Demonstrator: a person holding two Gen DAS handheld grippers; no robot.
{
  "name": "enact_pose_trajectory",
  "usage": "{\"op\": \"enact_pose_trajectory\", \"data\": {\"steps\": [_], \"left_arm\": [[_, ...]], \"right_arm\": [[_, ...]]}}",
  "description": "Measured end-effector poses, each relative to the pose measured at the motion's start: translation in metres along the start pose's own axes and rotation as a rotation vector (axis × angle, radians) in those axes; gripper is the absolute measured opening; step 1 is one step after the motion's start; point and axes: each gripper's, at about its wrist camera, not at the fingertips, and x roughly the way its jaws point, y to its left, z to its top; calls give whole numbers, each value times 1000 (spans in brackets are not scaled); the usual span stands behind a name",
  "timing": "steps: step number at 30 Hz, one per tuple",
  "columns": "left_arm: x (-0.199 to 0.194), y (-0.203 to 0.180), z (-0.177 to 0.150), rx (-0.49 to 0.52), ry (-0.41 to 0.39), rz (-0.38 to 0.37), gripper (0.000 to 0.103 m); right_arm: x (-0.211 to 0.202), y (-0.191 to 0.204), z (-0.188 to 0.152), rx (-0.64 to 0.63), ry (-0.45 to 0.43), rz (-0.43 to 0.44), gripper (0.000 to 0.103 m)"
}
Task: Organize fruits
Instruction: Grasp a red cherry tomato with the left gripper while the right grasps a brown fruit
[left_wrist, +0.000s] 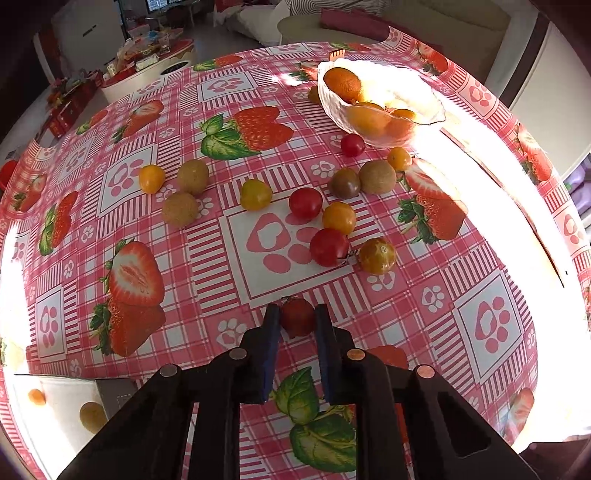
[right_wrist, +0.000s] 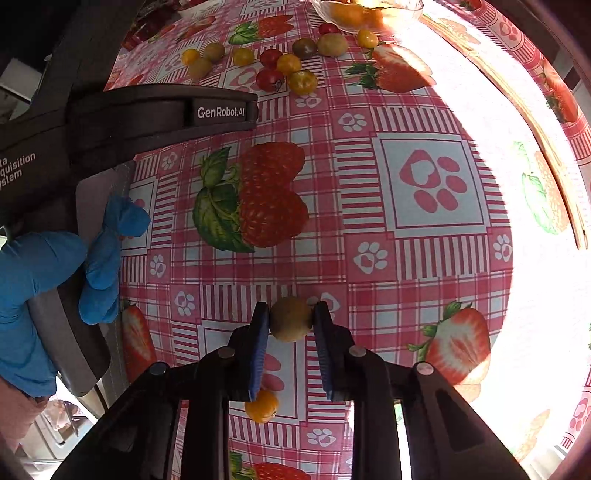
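Red tomato (left_wrist: 297, 317) in left claw (left_wrist: 296, 320), stem up.

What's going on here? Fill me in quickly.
A person is sorting small fruits on a strawberry-print tablecloth with a handheld gripper in each hand. The left gripper has its jaws closed on a red tomato; the right gripper grips a yellow-green fruit. About a dozen red, yellow and brownish fruits lie loose mid-table, such as a red one. A glass bowl at the far side already holds several orange fruits.
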Motion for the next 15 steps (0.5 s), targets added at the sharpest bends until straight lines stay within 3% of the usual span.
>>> {"op": "enact_pose_trajectory", "data": {"steps": [4,15], "left_arm": [[-10,7,-7,-41,-4,-42,21],[-54,28,-21,-85,-47,-75,21]], "right_arm": [[-6,-16,2,54,-11,55,27],[-20,-40,10,121,-25,88,27]]}}
